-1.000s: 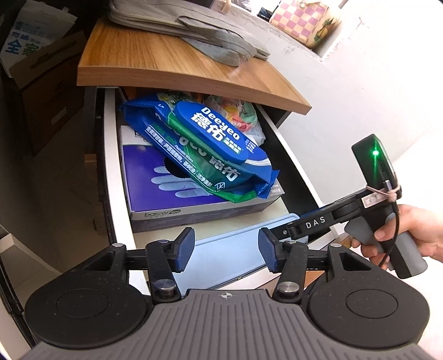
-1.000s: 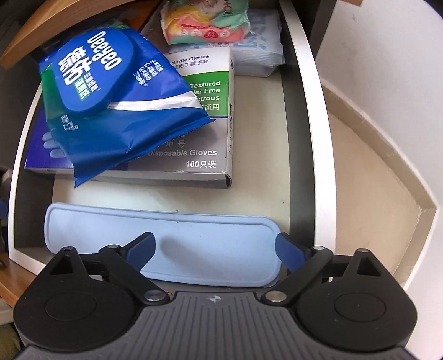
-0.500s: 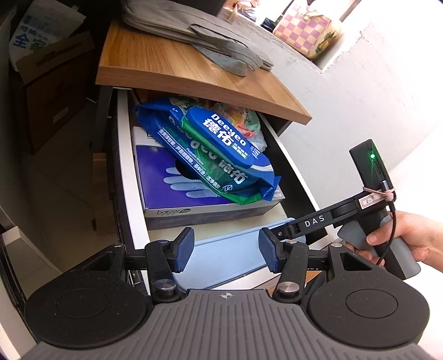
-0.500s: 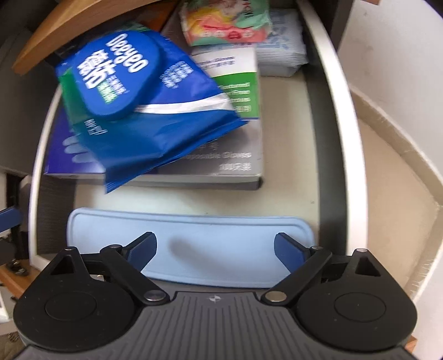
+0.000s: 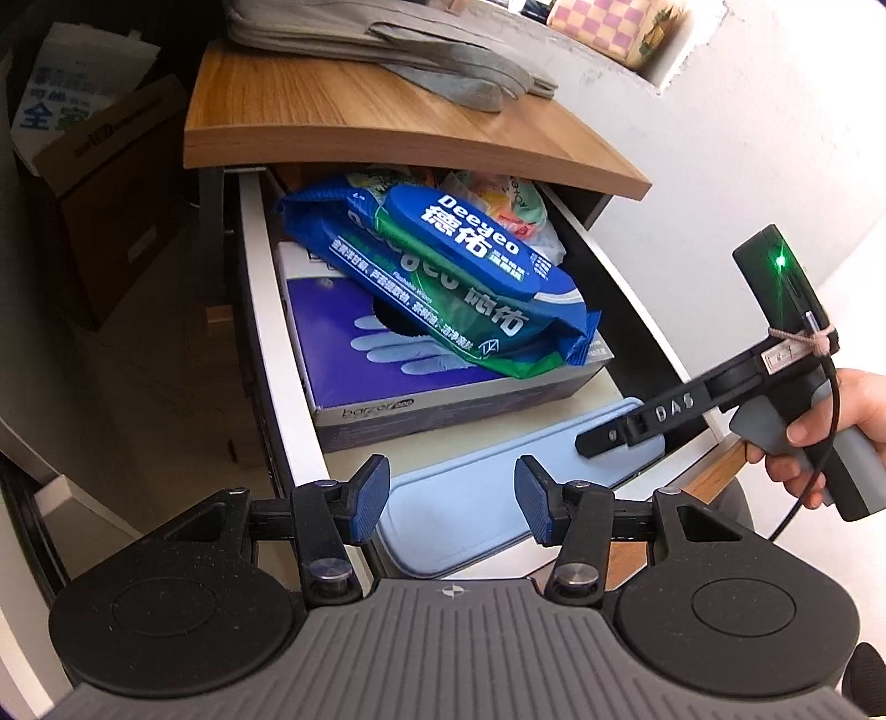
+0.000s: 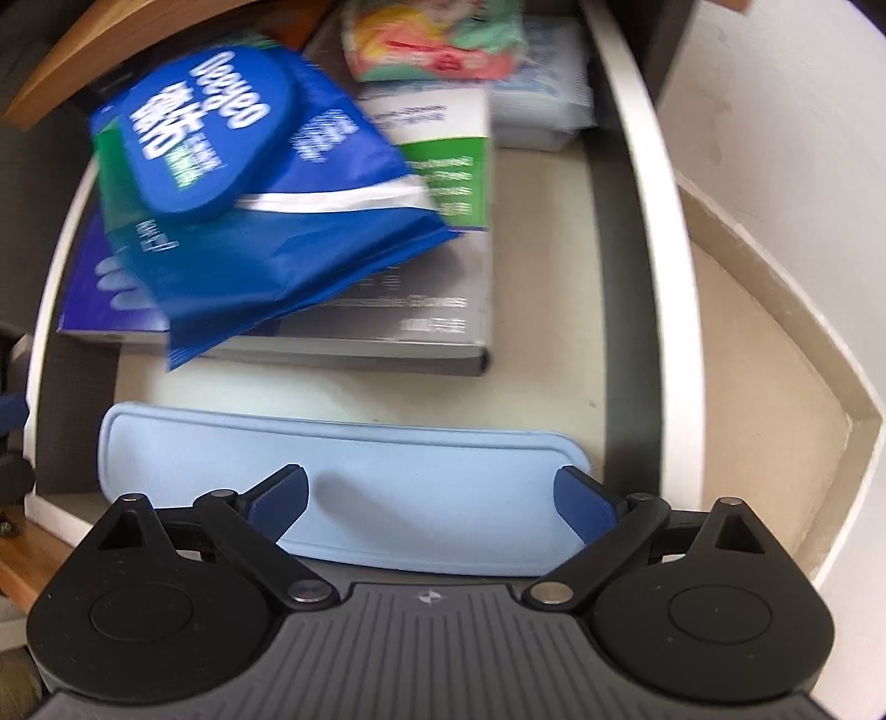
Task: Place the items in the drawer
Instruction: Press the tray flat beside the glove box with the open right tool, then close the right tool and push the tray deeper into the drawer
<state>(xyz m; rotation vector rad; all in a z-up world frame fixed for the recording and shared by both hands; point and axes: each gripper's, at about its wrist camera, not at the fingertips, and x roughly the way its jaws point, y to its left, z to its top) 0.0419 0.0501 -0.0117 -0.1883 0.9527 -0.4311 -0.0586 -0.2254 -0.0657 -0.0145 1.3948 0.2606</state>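
Observation:
The white drawer (image 5: 260, 310) (image 6: 648, 221) stands pulled out under a wooden desktop (image 5: 354, 116). A light blue flat pad (image 5: 476, 493) (image 6: 343, 476) lies across its front end. Behind it a glove box (image 5: 410, 382) (image 6: 398, 315) carries a blue Deeyeo wipes pack (image 5: 459, 271) (image 6: 232, 188). My left gripper (image 5: 451, 501) hovers open over the drawer's front left corner, empty. My right gripper (image 6: 432, 498) is open just above the pad with nothing between its fingers; in the left wrist view it (image 5: 620, 437) reaches in from the right, held by a hand (image 5: 830, 421).
Colourful packets (image 6: 437, 39) and a pale blue pack (image 6: 542, 99) fill the drawer's back. Grey gloves (image 5: 443, 61) lie on the desktop. Cardboard boxes (image 5: 105, 188) stand at the left. A white wall (image 6: 775, 111) and beige floor (image 6: 747, 354) run along the right.
Both grippers have drawn back from the drawer, so its contents look smaller and further away. The pad lies where it was. Both stay open.

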